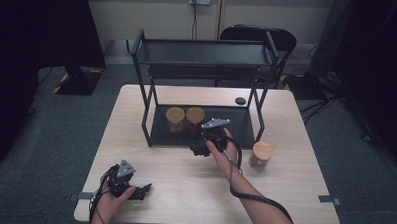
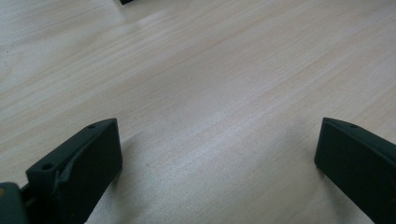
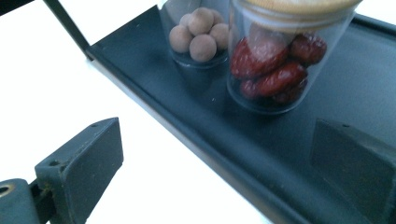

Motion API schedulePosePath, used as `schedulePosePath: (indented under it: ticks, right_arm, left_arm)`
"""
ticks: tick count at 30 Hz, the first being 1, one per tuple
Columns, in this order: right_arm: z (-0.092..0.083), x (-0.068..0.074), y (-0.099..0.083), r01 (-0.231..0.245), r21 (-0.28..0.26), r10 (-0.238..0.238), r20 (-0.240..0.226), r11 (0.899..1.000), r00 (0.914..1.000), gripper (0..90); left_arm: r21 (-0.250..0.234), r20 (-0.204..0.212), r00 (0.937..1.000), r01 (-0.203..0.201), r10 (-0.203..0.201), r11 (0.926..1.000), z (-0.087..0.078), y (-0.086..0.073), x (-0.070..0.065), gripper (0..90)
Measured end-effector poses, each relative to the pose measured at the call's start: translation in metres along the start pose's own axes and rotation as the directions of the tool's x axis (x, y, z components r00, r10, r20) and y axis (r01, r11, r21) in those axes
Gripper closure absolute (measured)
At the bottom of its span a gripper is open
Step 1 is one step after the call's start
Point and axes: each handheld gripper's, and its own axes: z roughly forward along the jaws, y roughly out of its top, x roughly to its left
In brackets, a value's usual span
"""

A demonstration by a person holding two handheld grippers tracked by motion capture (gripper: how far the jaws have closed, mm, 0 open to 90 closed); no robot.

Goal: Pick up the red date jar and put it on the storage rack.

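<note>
Two cork-lidded jars, one of brown balls (image 3: 200,33) and one of red dried fruit (image 3: 275,70), stand on the rack's lower shelf (image 3: 154,74). A third jar (image 1: 261,154) waits on the worktop (image 1: 193,192), apparently next. Right gripper (image 3: 219,158), jaws spread and empty, faces the shelf edge; left gripper (image 2: 217,163) rests spread over bare worktop.

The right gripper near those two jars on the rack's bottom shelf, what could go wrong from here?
The right gripper is open just short of the jar of red fruit. That jar stands close beside the jar of brown balls, so a jaw closing in could knock the neighbour. The shelf's raised front edge lies between the jaws and the jars, and a low jaw could catch on it.
</note>
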Motion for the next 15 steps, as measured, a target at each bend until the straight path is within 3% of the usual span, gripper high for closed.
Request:
schedulePosePath:
  ticks: [15]
  right_arm:
    - [-0.018,-0.001,-0.02,0.0,-0.001,0.0,-0.04,1.0,0.9992,2.3]
  left_arm:
    - [0.0,0.0,1.0,0.0,0.0,1.0,0.0,0.0,0.0,0.3]
